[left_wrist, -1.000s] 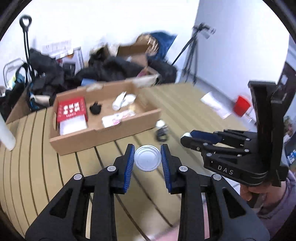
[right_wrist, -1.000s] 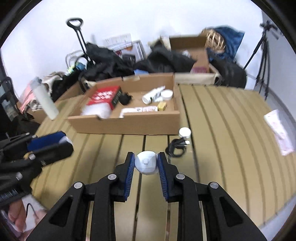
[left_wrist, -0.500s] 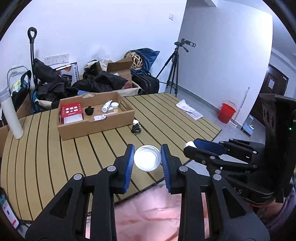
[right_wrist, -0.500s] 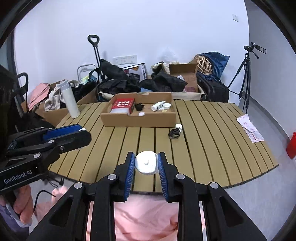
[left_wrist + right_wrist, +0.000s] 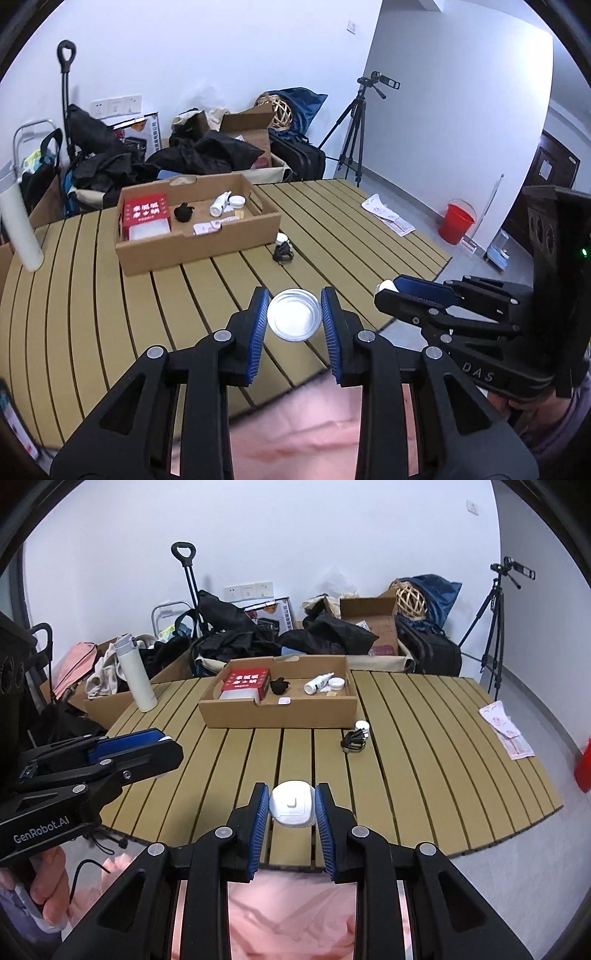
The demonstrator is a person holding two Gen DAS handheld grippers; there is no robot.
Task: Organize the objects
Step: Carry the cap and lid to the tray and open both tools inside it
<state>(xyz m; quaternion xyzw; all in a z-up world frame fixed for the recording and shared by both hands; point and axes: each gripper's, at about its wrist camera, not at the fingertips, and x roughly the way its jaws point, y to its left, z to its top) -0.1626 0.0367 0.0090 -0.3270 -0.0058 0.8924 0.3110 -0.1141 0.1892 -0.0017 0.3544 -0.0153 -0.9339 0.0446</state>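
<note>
A round clear plastic lid [image 5: 294, 319] is pinched between the left gripper [image 5: 294, 321] pads, and a white rounded plastic case [image 5: 291, 804] is clamped in the nearly closed right gripper [image 5: 291, 806]. Looks like the carry step; both probably get dropped in the open brown cardboard box [image 5: 277, 712] well ahead of the fingertips.

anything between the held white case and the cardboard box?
Nothing visible blocks it. The right gripper holds the white case above the near table edge; bare slats lead to the cardboard box. The black cable lies right of that line.

Cluttered storeroom: tripod [image 5: 356, 122], boxes [image 5: 369, 618], bags [image 5: 430, 650].
</note>
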